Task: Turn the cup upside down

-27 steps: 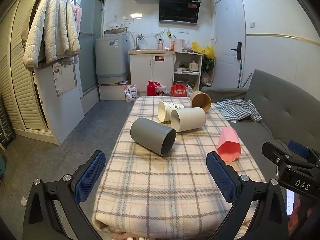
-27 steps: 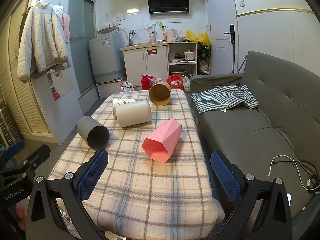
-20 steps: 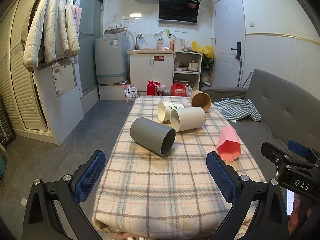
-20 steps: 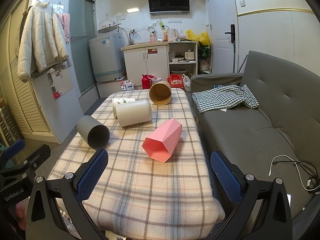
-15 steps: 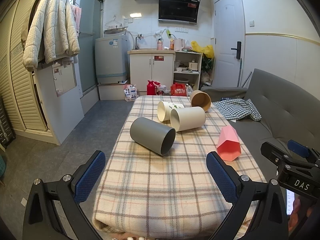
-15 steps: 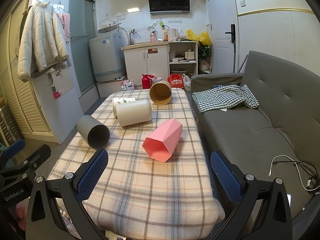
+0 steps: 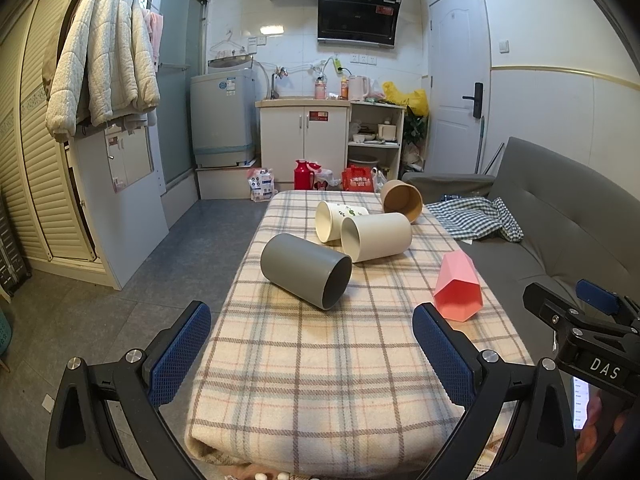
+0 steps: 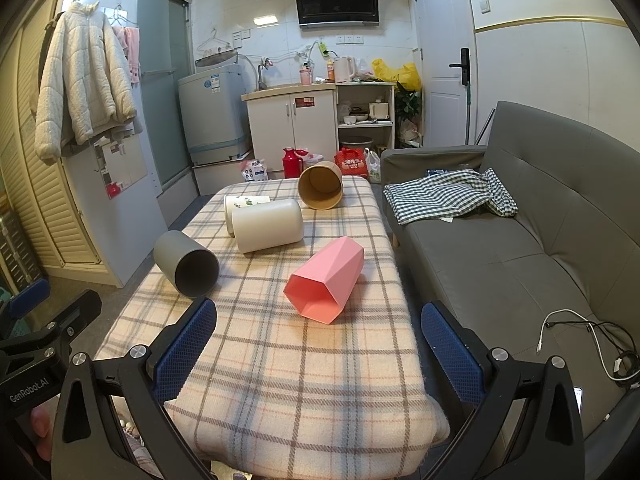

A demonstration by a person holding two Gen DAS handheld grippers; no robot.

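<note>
right wrist view: pink cup [image 8: 325, 283] lies sideways before gaping right gripper [image 8: 319, 346].

A low table [image 8: 280, 360] wears a plaid blanket [image 7: 320, 360]. On it lie five cups on their sides: grey [image 7: 306, 276], cream [image 7: 378, 236], pink [image 8: 326, 284], brown [image 8: 320, 190], and one apparently leaf-printed [image 7: 334, 220].

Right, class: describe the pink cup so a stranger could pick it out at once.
Find the table with the plaid cloth beside the grey sofa. Five cups lie on their sides there; the pink cup is nearest the sofa. It alone is faceted and pink; the others are round.
</note>
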